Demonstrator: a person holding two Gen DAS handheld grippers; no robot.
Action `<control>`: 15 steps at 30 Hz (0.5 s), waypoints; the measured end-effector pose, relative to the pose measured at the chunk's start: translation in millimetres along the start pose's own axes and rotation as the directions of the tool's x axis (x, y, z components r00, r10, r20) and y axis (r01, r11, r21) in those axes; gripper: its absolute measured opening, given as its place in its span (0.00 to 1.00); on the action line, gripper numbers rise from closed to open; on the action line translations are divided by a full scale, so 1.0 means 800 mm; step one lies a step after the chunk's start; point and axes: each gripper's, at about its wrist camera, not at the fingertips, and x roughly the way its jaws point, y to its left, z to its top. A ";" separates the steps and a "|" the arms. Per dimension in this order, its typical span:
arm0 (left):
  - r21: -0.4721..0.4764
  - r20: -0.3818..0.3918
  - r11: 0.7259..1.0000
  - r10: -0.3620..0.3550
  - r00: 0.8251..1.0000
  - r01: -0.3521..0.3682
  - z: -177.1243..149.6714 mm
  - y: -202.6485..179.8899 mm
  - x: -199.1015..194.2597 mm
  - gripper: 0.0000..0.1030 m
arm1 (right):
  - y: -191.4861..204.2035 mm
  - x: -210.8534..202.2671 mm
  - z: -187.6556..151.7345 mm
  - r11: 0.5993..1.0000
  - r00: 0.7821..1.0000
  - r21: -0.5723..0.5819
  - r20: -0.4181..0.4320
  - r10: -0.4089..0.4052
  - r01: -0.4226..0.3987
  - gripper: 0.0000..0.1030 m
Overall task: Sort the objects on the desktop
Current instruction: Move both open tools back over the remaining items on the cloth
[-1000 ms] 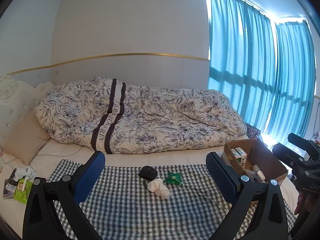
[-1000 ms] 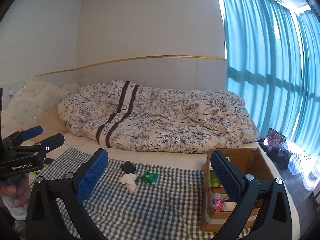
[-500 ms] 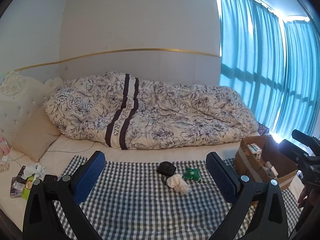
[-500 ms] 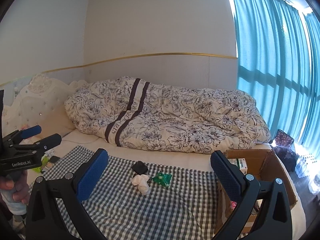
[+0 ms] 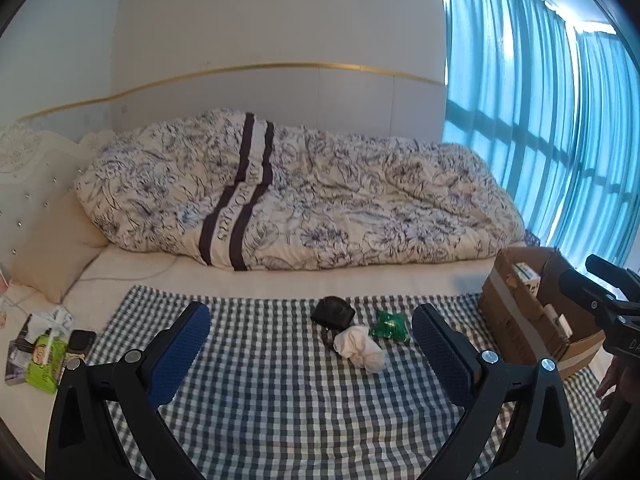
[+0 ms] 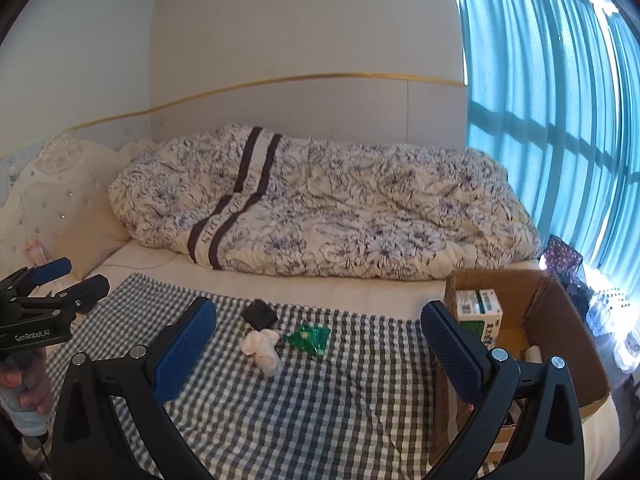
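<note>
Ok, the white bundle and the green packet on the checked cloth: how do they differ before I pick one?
The white bundle is crumpled, soft-looking and lumpy; the green packet lies flat and looks glossy. The bundle is longer and sits nearer the grippers; the packet lies beyond it, toward the cardboard box. The bundle seems to touch the black object; the packet lies apart from that. Both rest loose on the checked cloth, ungripped.

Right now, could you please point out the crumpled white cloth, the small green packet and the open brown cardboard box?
crumpled white cloth (image 5: 359, 346), left wrist view, middle of the bundle.
small green packet (image 5: 389, 324), left wrist view, centre of its top face.
open brown cardboard box (image 6: 554, 320), right wrist view, inner right wall.
</note>
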 end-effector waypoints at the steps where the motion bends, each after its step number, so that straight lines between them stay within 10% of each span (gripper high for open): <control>1: 0.000 -0.008 1.000 -0.001 1.000 0.001 -0.002 0.000 0.007 1.00 | 0.000 0.007 -0.002 1.000 1.000 -0.003 -0.012 0.005 -0.005 1.00; 15: 0.000 -0.137 1.000 -0.029 0.990 0.029 -0.038 -0.020 0.113 1.00 | -0.007 0.115 -0.041 0.998 0.985 -0.049 -0.169 0.021 -0.030 1.00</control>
